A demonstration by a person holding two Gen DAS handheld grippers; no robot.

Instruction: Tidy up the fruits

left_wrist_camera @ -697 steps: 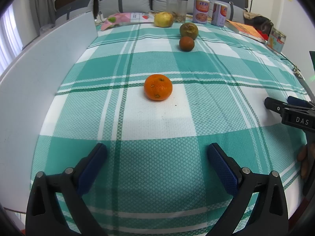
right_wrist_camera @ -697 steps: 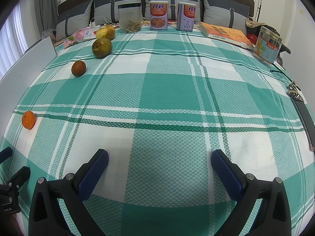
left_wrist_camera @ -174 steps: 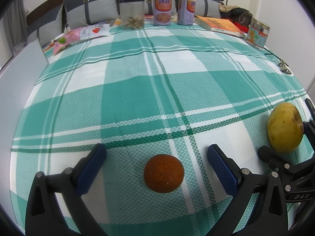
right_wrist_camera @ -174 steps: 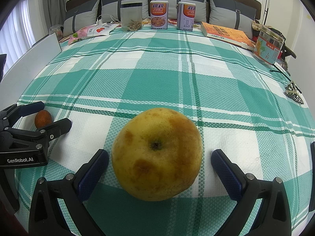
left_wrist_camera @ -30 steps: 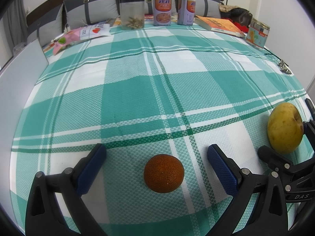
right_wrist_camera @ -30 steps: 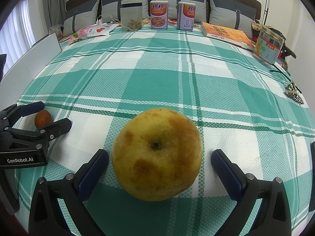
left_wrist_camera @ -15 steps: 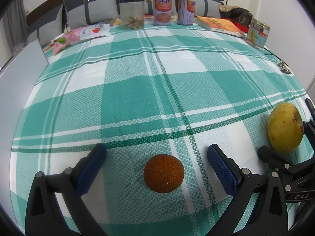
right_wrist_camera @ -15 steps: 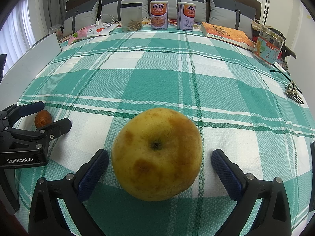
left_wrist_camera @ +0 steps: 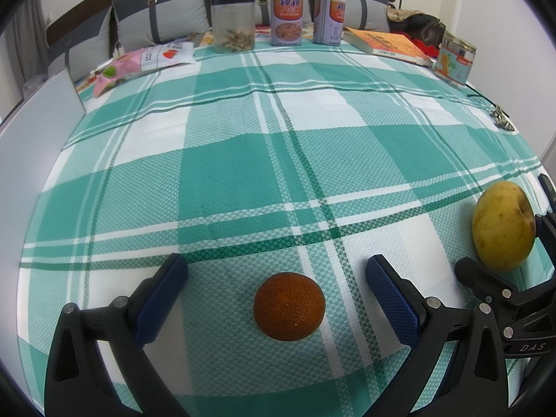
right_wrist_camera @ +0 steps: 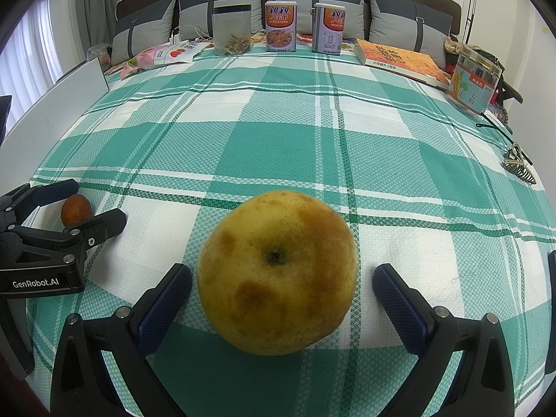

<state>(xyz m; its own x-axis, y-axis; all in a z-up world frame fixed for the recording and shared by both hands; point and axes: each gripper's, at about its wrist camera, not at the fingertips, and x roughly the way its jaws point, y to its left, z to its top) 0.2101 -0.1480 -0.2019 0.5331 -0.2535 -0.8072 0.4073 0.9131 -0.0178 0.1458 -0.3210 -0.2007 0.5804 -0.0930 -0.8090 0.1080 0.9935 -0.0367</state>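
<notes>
Far edge of the bed, along the grey cushions (right_wrist_camera: 146, 31): clear jar (right_wrist_camera: 231, 29) with dried bits in it, two orange-label tins (right_wrist_camera: 280, 27) side by side, orange book (right_wrist_camera: 403, 62) lying flat, glass jar with printed label (right_wrist_camera: 474, 81) at far right, pink snack packet (left_wrist_camera: 139, 64) at far left. White board (left_wrist_camera: 31, 132) runs along the left edge, hair claw clip (right_wrist_camera: 519, 166) lies near the right edge. Middle of the green-and-white checked bedspread (left_wrist_camera: 278, 139) is bare, nothing between the fruit and the far row. Left hand-held gripper (left_wrist_camera: 278, 299): jaws wide apart, small dark orange mandarin (left_wrist_camera: 289, 311) sits on the bedspread between the blue pads (left_wrist_camera: 391, 299), touching neither. Right hand-held gripper (right_wrist_camera: 281, 299): also spread apart, big yellow apple with brown blotches (right_wrist_camera: 278, 271) rests between the pads, stem end facing the camera, small gap each side. Two grippers sit side by side, apple just right of the mandarin, both fruit on a white patch near the bed's front edge.
</notes>
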